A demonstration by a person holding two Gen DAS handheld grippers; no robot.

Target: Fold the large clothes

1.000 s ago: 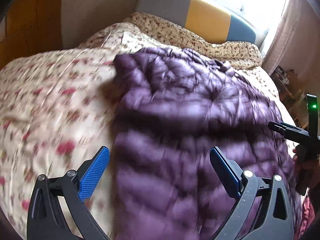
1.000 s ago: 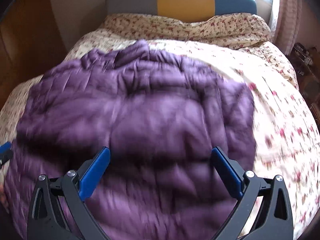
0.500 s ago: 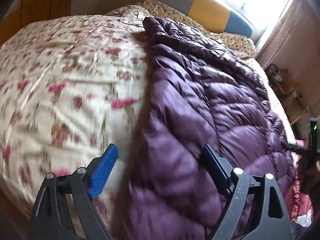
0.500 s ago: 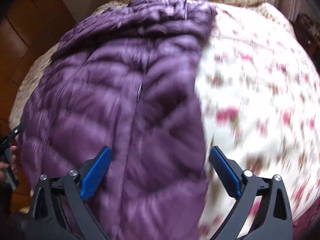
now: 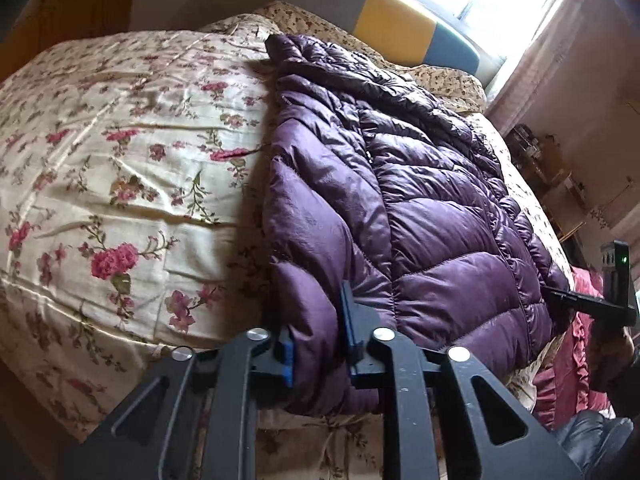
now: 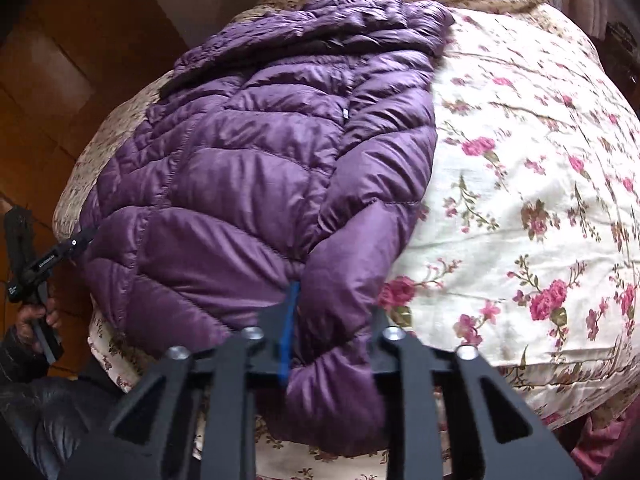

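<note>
A purple quilted puffer jacket (image 5: 420,208) lies spread on the floral bedspread (image 5: 120,152), its collar toward the headboard. My left gripper (image 5: 318,344) is shut on the jacket's near left hem corner. My right gripper (image 6: 332,328) is shut on the jacket (image 6: 256,168) at its near right hem corner. The right gripper's body shows at the right edge of the left wrist view (image 5: 600,304), at the jacket's far side. The left gripper's body shows at the left edge of the right wrist view (image 6: 40,264).
The bed (image 6: 540,184) carries a grey, yellow and blue headboard (image 5: 392,16) under a bright window. A wooden wall (image 6: 60,80) runs along the left side. A cluttered stand (image 5: 544,160) is by the curtain on the right. Red ruffled fabric (image 5: 576,360) hangs at the bed's foot.
Both grippers came down to the jacket's near hem, spread to opposite corners, and closed from wide open onto the fabric.
</note>
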